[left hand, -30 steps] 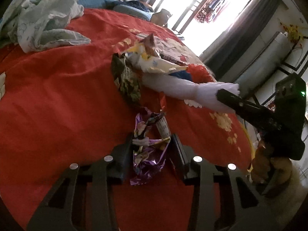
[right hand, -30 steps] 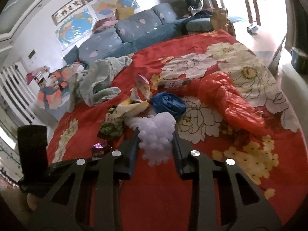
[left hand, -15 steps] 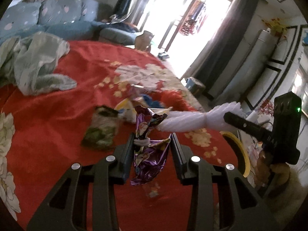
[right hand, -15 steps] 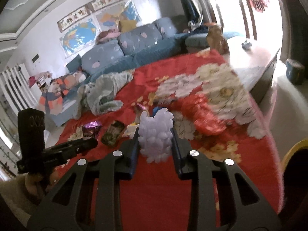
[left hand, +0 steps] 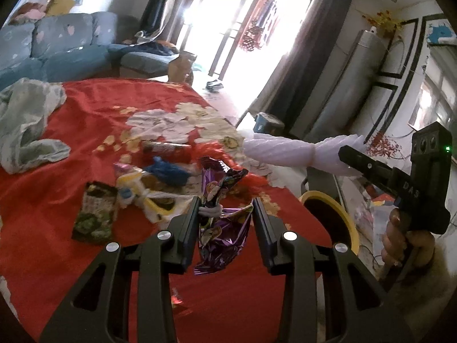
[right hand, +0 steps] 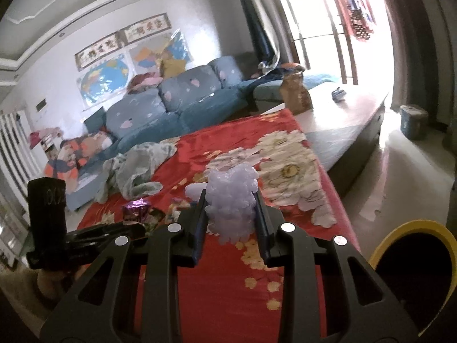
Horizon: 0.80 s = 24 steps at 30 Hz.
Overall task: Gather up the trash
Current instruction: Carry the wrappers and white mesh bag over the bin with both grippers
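Purple foil wrapper, crumpled, is pinched between the narrowed jaws of the left hand-held gripper, hanging clear above the red flowered cloth that covers the bench. To its right, the right hand-held gripper is clamped on a pale lilac plastic bag; seen from the left wrist camera, that bag is a twisted length sticking out leftward from the black jaws, held in the air past the right edge of the cloth. A hand grips the right tool's handle at the far right of that view.

Just beyond the left gripper, more litter lies on the cloth: a dark green packet to the left, a white and yellow wrapper beside it, a blue crumpled bag farther off, and a red plastic bag beyond that. A pale green garment is heaped at the far left.

Below the right edge of the bench stands a bin with a yellow rim and a dark inside. A blue sofa lines the far wall, with maps hung above it, and bright glass doors stand at the far right.
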### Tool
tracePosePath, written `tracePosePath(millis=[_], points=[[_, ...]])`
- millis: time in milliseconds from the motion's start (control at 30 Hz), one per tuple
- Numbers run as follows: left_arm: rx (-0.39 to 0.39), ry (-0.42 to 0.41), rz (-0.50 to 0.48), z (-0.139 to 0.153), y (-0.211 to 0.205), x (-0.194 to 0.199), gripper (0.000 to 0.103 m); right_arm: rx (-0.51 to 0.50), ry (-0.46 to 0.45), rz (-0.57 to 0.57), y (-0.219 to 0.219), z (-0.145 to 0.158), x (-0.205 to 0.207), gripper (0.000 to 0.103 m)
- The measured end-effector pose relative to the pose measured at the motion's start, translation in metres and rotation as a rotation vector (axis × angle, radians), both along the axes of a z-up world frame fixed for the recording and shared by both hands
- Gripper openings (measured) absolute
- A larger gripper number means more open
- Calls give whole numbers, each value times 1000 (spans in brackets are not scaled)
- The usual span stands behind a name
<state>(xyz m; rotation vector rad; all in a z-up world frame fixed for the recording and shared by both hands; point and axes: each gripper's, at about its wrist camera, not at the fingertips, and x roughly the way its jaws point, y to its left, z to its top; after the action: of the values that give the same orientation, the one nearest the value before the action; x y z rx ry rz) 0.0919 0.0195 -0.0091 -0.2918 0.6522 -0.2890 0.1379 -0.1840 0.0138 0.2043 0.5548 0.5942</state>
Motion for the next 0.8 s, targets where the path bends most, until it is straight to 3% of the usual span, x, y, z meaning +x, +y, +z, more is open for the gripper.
tracePosePath(millis=[800], points=[[57,-50,-211,15,-108,33,35,61,33,-296,-116,-23,-10,23]])
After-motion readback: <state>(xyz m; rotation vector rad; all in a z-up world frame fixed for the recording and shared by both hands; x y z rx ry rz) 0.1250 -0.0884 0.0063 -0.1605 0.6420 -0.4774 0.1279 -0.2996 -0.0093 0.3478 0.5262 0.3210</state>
